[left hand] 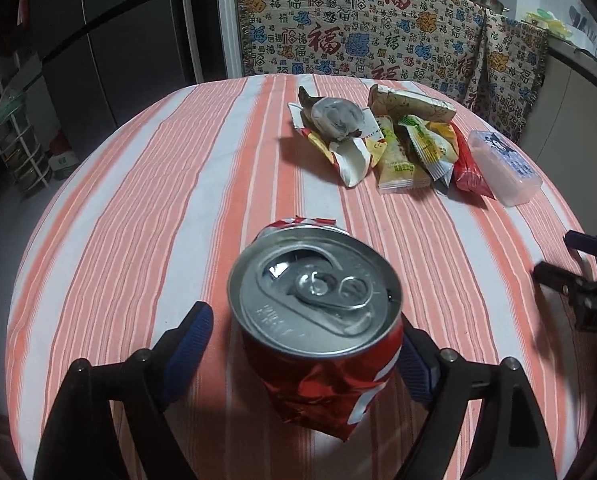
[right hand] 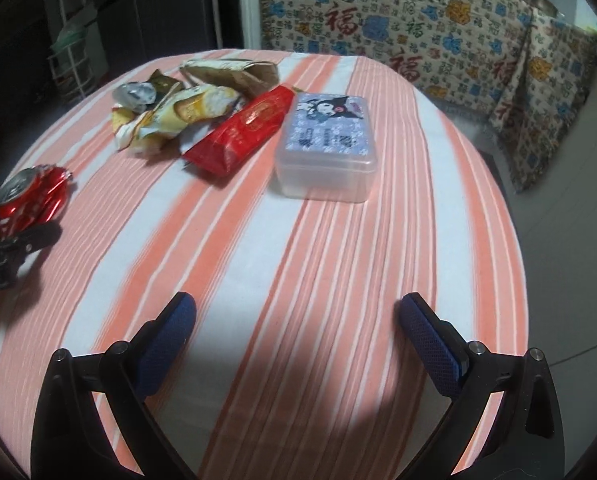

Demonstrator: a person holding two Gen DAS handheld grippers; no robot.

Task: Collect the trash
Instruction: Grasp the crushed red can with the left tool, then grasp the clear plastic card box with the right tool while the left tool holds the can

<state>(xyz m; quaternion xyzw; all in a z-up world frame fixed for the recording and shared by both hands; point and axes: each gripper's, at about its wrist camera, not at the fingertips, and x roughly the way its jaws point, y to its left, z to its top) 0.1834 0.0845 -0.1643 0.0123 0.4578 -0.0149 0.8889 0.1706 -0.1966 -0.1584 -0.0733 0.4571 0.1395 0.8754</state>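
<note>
A crushed red soda can (left hand: 318, 328) with a silver top stands between the fingers of my left gripper (left hand: 304, 344). The left pad (left hand: 190, 348) stands clear of the can and the right pad (left hand: 414, 364) is at its side, so the jaws are open around it. The can also shows at the far left of the right wrist view (right hand: 30, 196). A pile of snack wrappers (left hand: 382, 136) lies further back on the striped tablecloth (left hand: 158, 208), with a red wrapper (right hand: 242, 132) at its edge. My right gripper (right hand: 296, 326) is open and empty above the cloth.
A clear plastic box with a cartoon lid (right hand: 326, 148) sits beside the wrappers. Chairs draped in patterned fabric (left hand: 358, 28) stand behind the table. A dark fridge (left hand: 110, 32) and a wire rack (left hand: 18, 140) are at the left. The table edge curves round close on the right.
</note>
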